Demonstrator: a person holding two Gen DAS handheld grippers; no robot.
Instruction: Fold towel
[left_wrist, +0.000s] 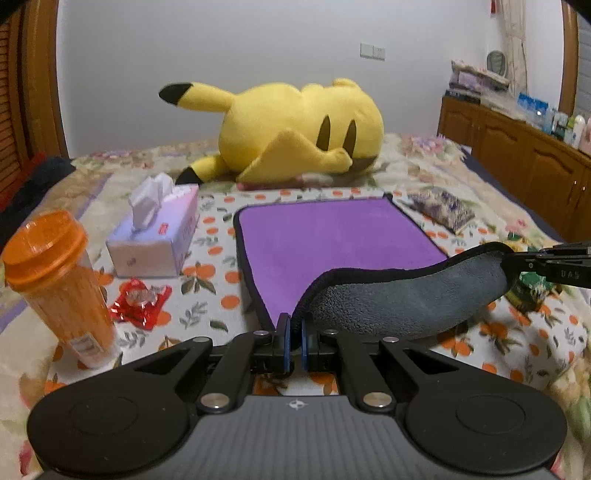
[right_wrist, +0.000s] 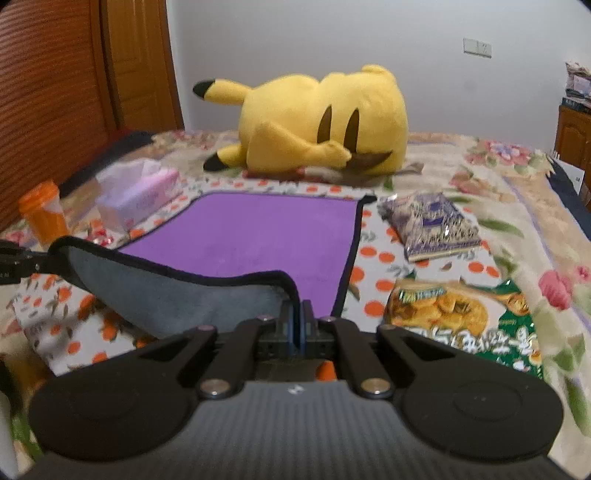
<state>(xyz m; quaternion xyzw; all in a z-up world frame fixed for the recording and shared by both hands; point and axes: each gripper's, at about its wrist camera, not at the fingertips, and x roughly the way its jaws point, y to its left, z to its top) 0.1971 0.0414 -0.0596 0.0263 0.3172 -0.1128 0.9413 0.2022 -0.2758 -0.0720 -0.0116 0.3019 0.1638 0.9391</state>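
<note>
A purple towel (left_wrist: 332, 236) with a black hem and a grey underside lies on the orange-print cloth on the bed; it also shows in the right wrist view (right_wrist: 258, 236). My left gripper (left_wrist: 294, 325) is shut on the towel's near left corner. My right gripper (right_wrist: 297, 321) is shut on the near right corner. The near edge is lifted off the bed, so the grey underside (left_wrist: 406, 299) sags between the two grippers. The far half lies flat. Each gripper shows at the edge of the other's view.
A yellow plush toy (left_wrist: 295, 129) lies beyond the towel. A tissue box (left_wrist: 155, 236), an orange bottle (left_wrist: 55, 284) and a red wrapper (left_wrist: 140, 299) are to the left. A purple packet (right_wrist: 432, 225) and a green snack bag (right_wrist: 461, 317) are to the right. Wooden cabinets (left_wrist: 517, 158) stand at the far right.
</note>
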